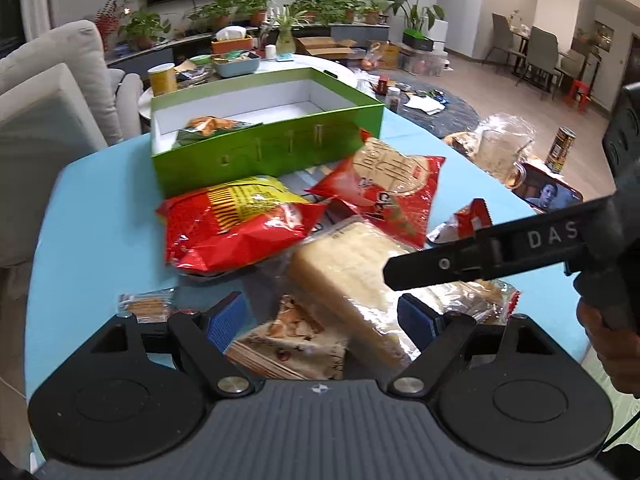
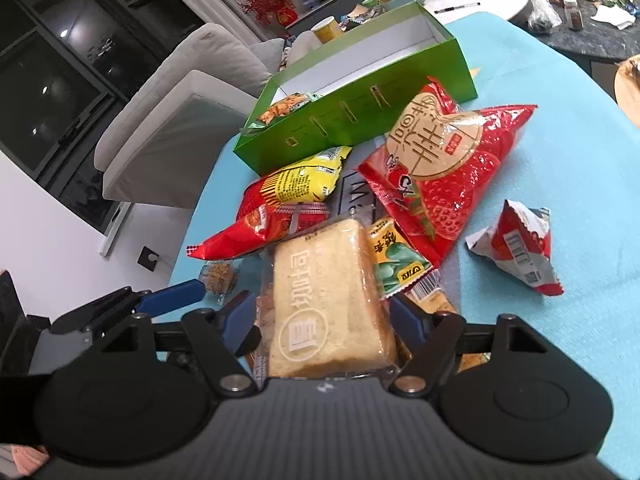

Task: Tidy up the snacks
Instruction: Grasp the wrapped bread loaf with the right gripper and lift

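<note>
A green box [image 1: 256,152] with a white inside stands open on the blue table and holds one snack packet [image 1: 208,126]. In front of it lie a red and yellow chip bag [image 1: 236,224], a red strawberry wafer bag [image 1: 396,188] and a wrapped bread loaf [image 1: 352,276]. My left gripper [image 1: 320,320] is open above a nut snack packet [image 1: 292,340] and the loaf's near end. In the right wrist view my right gripper [image 2: 324,316] has its blue pads on both sides of the bread loaf [image 2: 324,304]. The box [image 2: 360,108] stands beyond.
A small red and white packet [image 2: 520,252] lies to the right, a green packet [image 2: 396,260] beside the loaf, a small cracker packet [image 1: 146,304] at the left. A phone [image 1: 552,196], a can [image 1: 562,148] and a plastic bag [image 1: 500,144] sit far right. A sofa [image 1: 48,100] stands left.
</note>
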The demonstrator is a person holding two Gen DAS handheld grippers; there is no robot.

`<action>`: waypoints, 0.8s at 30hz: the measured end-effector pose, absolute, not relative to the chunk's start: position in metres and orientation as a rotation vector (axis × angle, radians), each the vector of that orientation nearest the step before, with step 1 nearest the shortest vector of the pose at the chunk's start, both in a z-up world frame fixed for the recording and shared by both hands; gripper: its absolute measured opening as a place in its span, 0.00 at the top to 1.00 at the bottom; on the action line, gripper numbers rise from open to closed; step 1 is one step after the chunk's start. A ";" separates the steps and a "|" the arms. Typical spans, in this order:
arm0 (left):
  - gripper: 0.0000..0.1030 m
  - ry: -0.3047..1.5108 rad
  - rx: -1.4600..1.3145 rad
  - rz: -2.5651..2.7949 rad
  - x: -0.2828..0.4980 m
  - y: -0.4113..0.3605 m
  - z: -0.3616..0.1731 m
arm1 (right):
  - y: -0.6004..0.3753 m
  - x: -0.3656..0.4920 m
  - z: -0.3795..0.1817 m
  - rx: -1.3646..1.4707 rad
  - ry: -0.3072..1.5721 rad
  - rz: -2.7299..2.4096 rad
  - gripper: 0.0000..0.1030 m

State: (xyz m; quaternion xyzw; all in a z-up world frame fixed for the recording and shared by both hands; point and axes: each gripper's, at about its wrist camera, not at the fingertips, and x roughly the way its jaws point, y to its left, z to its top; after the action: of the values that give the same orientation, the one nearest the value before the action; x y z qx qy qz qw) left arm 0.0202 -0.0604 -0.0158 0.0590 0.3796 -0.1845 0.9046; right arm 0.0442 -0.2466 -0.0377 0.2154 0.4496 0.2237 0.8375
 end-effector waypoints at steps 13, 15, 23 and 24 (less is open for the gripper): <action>0.39 0.840 0.124 -0.451 0.026 -0.072 -0.027 | -0.244 0.051 -0.045 0.470 0.975 0.495 0.07; 0.39 0.845 0.126 -0.465 0.027 -0.075 -0.029 | -0.243 0.050 -0.046 0.470 0.974 0.497 0.08; 0.42 0.818 0.190 -0.481 0.021 -0.088 -0.030 | -0.232 0.047 -0.044 0.376 0.967 0.491 0.15; 0.42 0.807 0.195 -0.478 0.019 -0.088 -0.027 | -0.231 0.046 -0.043 0.375 0.968 0.495 0.15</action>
State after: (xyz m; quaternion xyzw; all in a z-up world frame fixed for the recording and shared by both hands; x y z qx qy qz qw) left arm 0.0189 -0.0876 -0.0274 0.0939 0.3881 -0.2301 0.8875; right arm 0.0459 -0.2315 -0.0430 0.1773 0.4577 0.2341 0.8392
